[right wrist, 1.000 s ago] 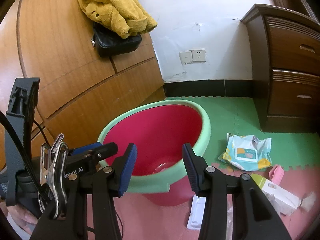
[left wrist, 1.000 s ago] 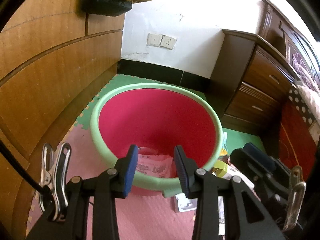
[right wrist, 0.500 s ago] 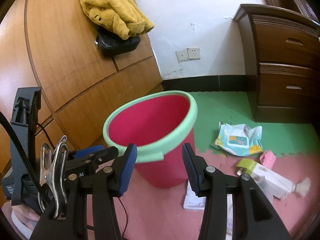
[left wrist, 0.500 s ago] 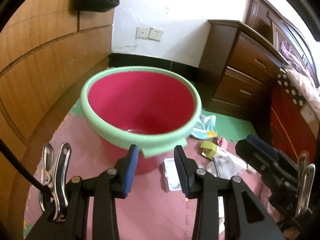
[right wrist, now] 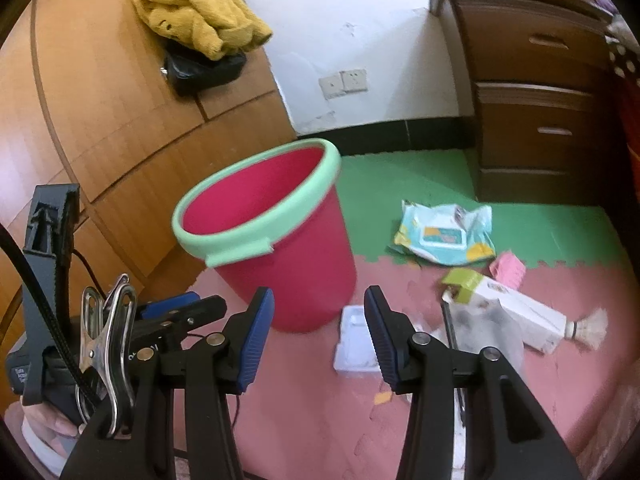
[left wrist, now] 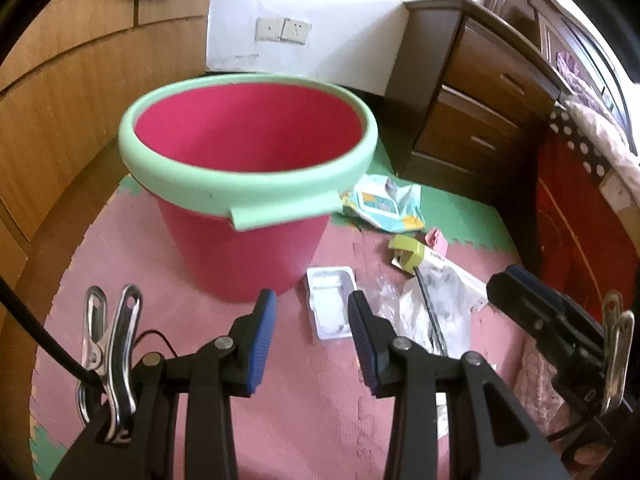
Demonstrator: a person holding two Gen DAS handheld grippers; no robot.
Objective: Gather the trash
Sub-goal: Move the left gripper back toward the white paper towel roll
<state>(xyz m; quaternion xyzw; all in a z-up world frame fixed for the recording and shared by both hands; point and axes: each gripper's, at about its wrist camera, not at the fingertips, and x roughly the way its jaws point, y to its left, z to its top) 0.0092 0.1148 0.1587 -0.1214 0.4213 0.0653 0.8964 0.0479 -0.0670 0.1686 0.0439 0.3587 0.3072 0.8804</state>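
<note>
A red bucket (left wrist: 244,236) with a pale green rim stands upright on the pink foam floor mat (left wrist: 312,400), close to the curved wooden wall panels (left wrist: 60,120); the trash lies on the mat to its right; a white plastic tray (left wrist: 330,308) sits just beside the bucket's base, and next to it a crumpled clear plastic bag (left wrist: 436,312) partly covers a white carton with a lime-green end (right wrist: 504,300); a small pink scrap (right wrist: 508,270) lies just beyond the carton, and a wet-wipes packet (right wrist: 444,236) rests on the green part of the mat, near the dark wooden drawers (right wrist: 536,120); a shuttlecock (right wrist: 588,324) lies at the carton's far end; the left gripper (left wrist: 312,332) hangs above the mat with its blue-padded jaws parted and nothing between them, the tray showing through the gap; the right gripper (right wrist: 320,332) is likewise released and empty, apart from all the litter; a yellow cloth (right wrist: 200,12) is draped over a black bag (right wrist: 204,68) on the wall
</note>
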